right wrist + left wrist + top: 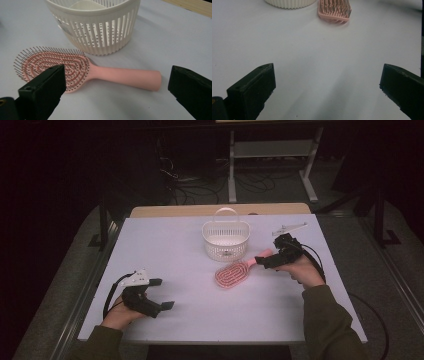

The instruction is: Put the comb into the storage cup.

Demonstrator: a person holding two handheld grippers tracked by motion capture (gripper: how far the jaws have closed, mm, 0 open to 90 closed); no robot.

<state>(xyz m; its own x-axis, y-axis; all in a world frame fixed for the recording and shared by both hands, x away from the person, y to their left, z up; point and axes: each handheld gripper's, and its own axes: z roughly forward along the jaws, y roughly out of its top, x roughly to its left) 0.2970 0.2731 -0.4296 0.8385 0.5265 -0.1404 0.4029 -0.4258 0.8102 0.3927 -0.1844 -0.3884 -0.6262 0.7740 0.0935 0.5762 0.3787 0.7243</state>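
Your right claw hangs spread wide over the pink hairbrush, which lies bristles-up at the white basket's 6 o'clock. Your left claw gapes empty above the tabletop.

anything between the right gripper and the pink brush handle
Nothing visible. The right gripper is open, its jaws to either side of the pink hairbrush handle, with bare white table between. The white basket sits behind the brush.
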